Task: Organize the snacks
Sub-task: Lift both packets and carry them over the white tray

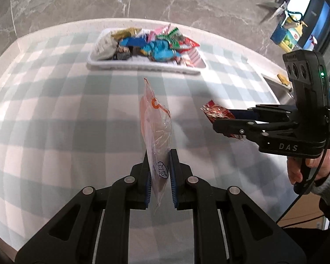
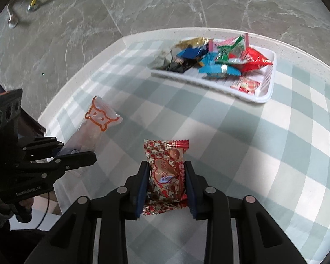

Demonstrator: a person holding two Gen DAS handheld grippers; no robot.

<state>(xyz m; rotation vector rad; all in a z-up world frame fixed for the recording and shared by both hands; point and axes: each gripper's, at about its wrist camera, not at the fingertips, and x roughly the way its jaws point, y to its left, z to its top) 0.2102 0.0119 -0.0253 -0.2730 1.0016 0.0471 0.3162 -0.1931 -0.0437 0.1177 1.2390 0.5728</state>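
Gripping a clear orange-printed snack packet (image 1: 157, 136), your left tongs (image 1: 160, 171) are clamped tight. Your right tongs (image 2: 166, 180) pinch a red heart-patterned candy packet (image 2: 166, 173) above the table (image 2: 264, 154).

"DAS" stands on the right hand-held gripper (image 1: 225, 122).

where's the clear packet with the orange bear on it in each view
Left wrist view: the clear bear packet stands edge-on at centre, pinched between the left gripper pads.
Right wrist view: the same packet shows flat-on at the left, its lower end in the left gripper.
Shared landmark: the white tray of snacks at the far side of the checked tablecloth.
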